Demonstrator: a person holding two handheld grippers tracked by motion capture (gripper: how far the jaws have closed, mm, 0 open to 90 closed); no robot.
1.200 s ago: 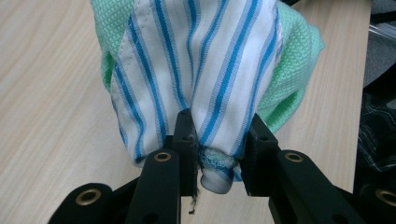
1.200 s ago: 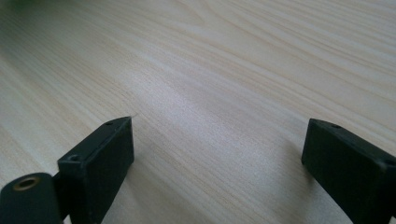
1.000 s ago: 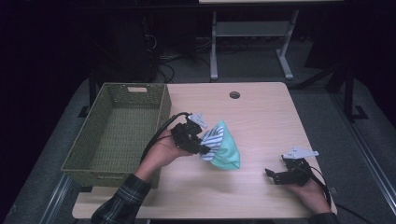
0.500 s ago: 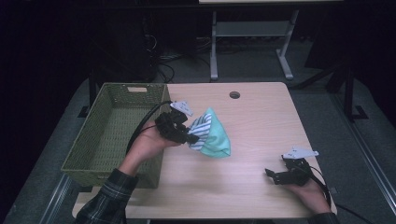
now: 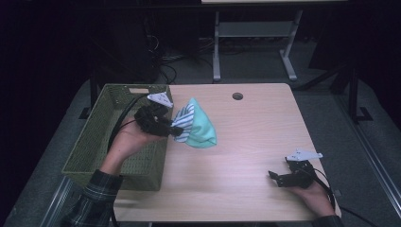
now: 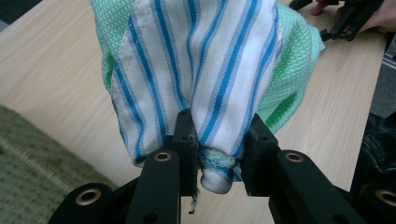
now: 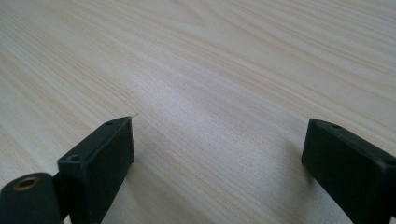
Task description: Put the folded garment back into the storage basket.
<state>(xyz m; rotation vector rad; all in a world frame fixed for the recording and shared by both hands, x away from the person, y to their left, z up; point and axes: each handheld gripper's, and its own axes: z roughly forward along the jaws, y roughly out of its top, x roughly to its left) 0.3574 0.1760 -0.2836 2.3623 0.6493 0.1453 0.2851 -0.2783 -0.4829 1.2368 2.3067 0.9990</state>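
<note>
- Cloth bundle (image 6: 196, 70): white w/ blue stripes wrapped round a mint-green waffle-weave cloth (image 6: 294, 70). Soft, light, floppy – sags below the pinch, no stiffness, nothing fragile.
- Where: lifted clear of the bench (image 5: 246, 156), hanging just beside the green woven basket (image 5: 94, 142), near its right rim.
- My left hand-held gripper (image 6: 217, 140) pinches a gathered fold of the striped cloth; jaws pressed on the wad, approx. a quarter spread.
- Best hold, I reckon: a bunched fold like this one, thick enough not to slip; a single-layer edge would prob. pull out. Green layer isn't clamped itself, could slide free.
- My right hand-held gripper (image 7: 217, 149) rests low over bare bench, jaws spread wide, nothing btwn them.
</note>
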